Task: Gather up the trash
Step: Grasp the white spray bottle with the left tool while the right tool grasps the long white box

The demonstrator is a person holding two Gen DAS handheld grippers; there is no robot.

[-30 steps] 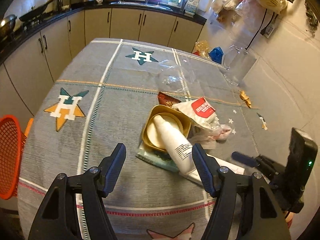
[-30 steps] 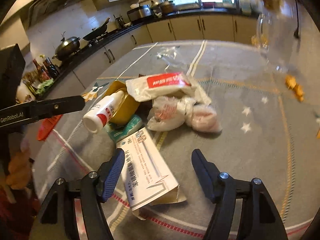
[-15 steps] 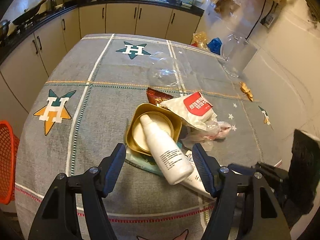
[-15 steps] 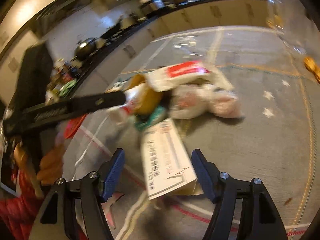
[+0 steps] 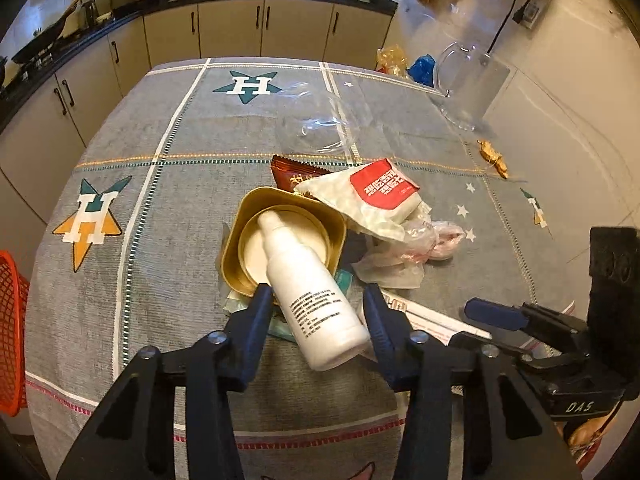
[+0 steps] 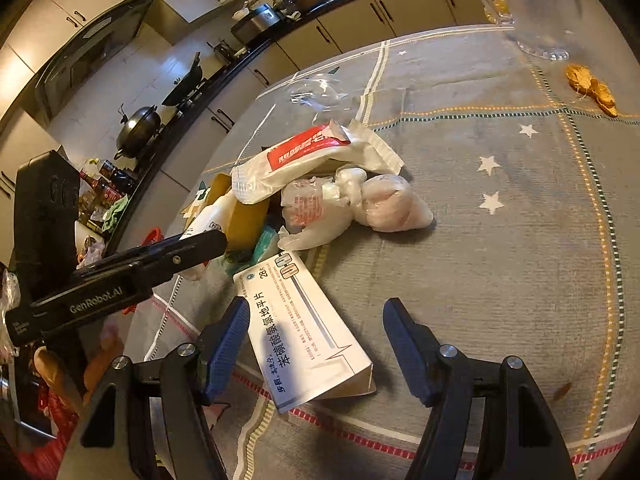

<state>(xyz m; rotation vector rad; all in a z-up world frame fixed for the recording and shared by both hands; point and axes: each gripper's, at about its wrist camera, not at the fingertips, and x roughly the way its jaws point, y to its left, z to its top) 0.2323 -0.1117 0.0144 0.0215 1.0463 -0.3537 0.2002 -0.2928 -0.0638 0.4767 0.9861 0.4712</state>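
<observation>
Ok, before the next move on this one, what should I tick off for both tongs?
1. White bottle between the left tongs: ok; the jaws have just been closing around it.
2. Pads pressing on the bottle: cannot tell.
3. Bottle clear of the gold tray: not ok, its top lies in the tray.
4. Right tongs open, white box between them: ok.
5. Orange basket in view beside the table: ok.

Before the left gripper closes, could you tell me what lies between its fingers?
The white plastic bottle, its base between the blue fingers, shown in the left wrist view.
</observation>
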